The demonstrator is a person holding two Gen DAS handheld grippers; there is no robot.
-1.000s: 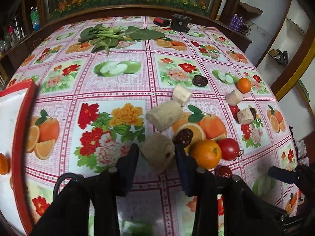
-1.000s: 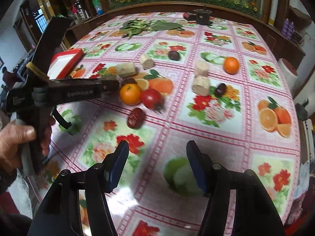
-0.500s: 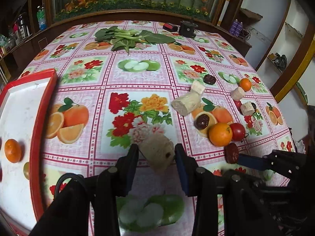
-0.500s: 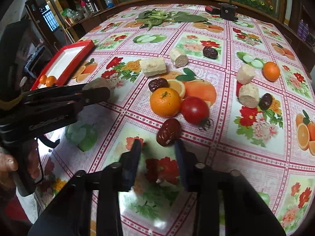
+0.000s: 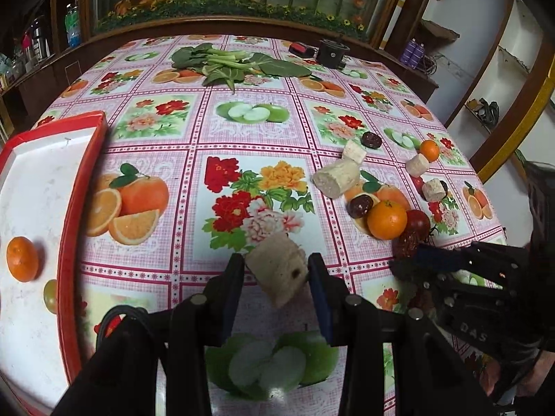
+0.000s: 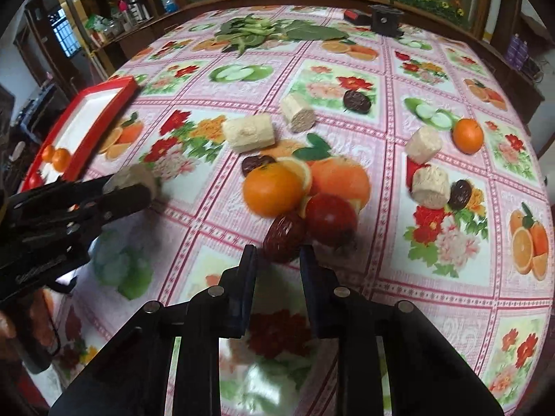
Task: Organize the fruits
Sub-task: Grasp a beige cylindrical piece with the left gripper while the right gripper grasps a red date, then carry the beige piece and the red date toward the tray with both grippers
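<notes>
Flowered oilcloth [image 5: 242,131] covers the table, and dark cabinets crowd the room behind it. Your left gripper [image 5: 275,272] pinches a pale cut chunk [image 5: 277,270] between its fingers, lifted near the front edge. At the left edge sits the red tray [image 5: 74,215], cropped by the frame; it holds a small orange [image 5: 21,258] and a greenish fruit [image 5: 51,296] half hidden by the rim. Your right gripper [image 6: 277,254] has its fingers narrowly parted either side of a red date [image 6: 284,230]; you cannot tell whether the pads touch it, as motion blur smears that spot. Behind the date lie a big orange [image 6: 272,190] and a red fruit [image 6: 331,218], touching. More pale chunks, dark dates and another orange [image 6: 467,136] scatter toward the right edge. Leafy greens [image 5: 225,64] lie by the far edge.
</notes>
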